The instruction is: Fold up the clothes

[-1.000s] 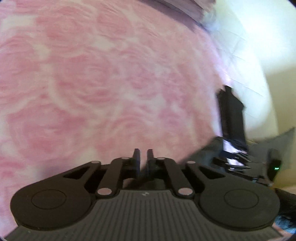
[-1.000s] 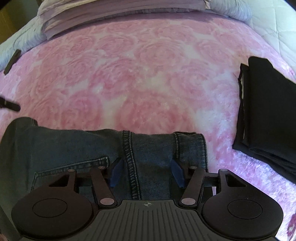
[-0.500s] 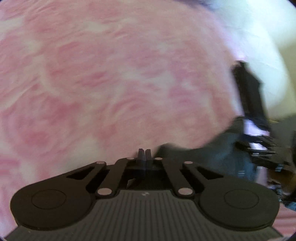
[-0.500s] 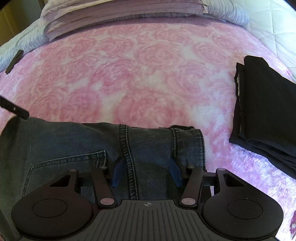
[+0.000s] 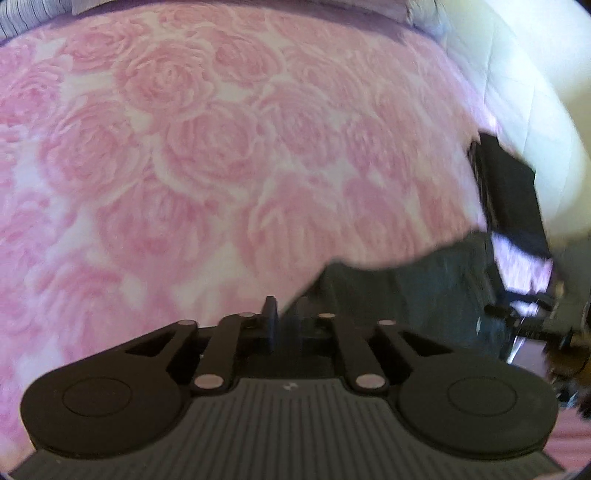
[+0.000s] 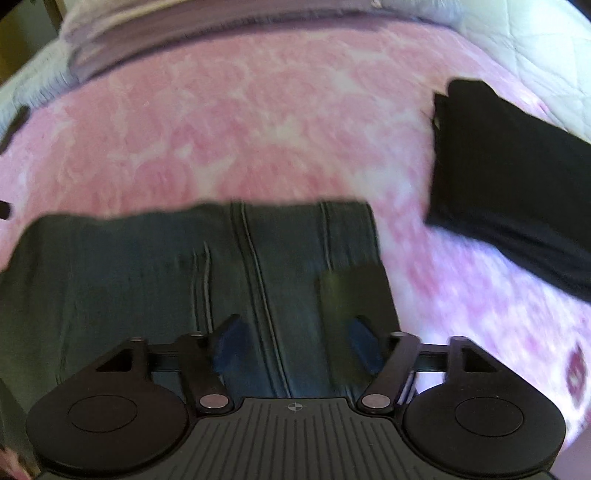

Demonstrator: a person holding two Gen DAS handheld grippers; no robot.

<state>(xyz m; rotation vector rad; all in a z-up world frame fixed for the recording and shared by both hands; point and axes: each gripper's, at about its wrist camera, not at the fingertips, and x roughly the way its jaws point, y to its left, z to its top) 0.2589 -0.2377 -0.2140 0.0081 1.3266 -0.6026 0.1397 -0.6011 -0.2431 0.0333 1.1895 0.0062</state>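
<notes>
- While the left wrist view looks across a bed spread with a pink rose-patterned blanket [image 5: 207, 155], the left tool [image 5: 286, 314] sits at 6 o'clock with its jaws drawn close together, a narrow slit between them.
- Dark denim jeans [image 5: 406, 291] reach from 4 o'clock in to the jaw tips; whether the cloth is pinched there I cannot tell, since that spot is blurred.
- At 3 o'clock a folded black garment [image 5: 511, 195] lies on the blanket, beyond the denim.
- From the right wrist view, the right tool [image 6: 295, 341] stands released, its blue-padded fingers [image 6: 231, 343] spread wide and nothing gripped.
- Jeans [image 6: 155, 273] fill the lower half from 9 o'clock to just past centre, lying flat on the blanket [image 6: 258, 122] with stitched seams running away from the camera between the fingers.
- At 2 to 3 o'clock the black garment [image 6: 509, 177] rests apart from the jeans, a strip of pink between them.
- Along 12 o'clock runs a stack of grey-lilac bedding [image 6: 177, 33].
</notes>
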